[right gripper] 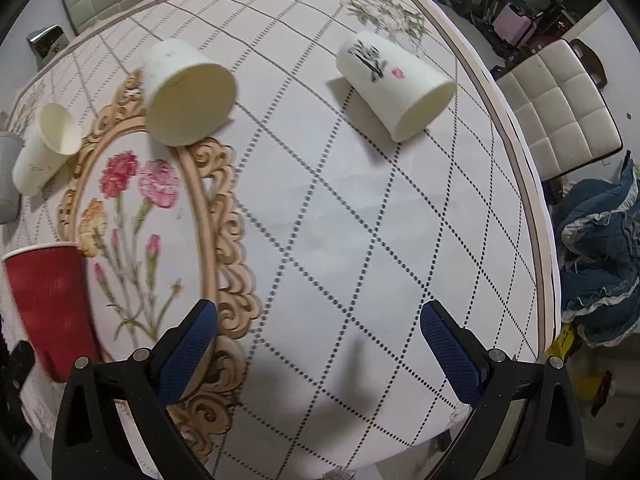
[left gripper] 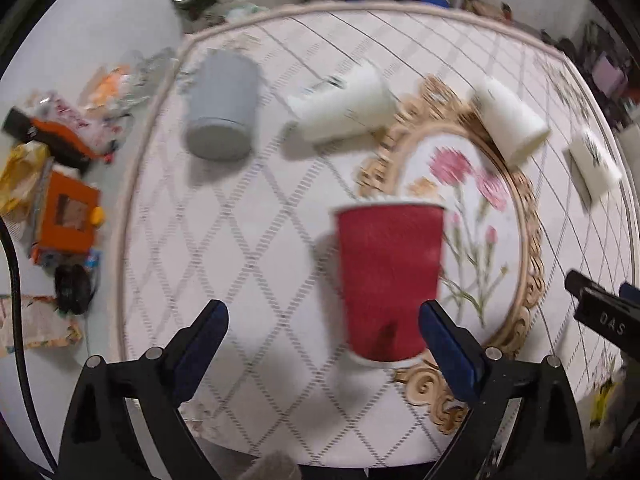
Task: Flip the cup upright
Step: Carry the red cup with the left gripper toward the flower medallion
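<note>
Red cup (left gripper: pixel 390 280) standing up on the flowery table (left gripper: pixel 248 240), left gripper (left gripper: pixel 324 334) wide open just behind it, holding nothing, gray cup (left gripper: pixel 222 110) upside down, three white cups (left gripper: pixel 344 104) lying on their sides farther back

Your left tongs (left gripper: pixel 323 322) have black plastic arms with blue textured pads (left gripper: pixel 202 346) and silver screws. Your right tongs (right gripper: pixel 319 320) are built the same; seen from the left wrist, their black side carries white lettering "DAS".
</note>
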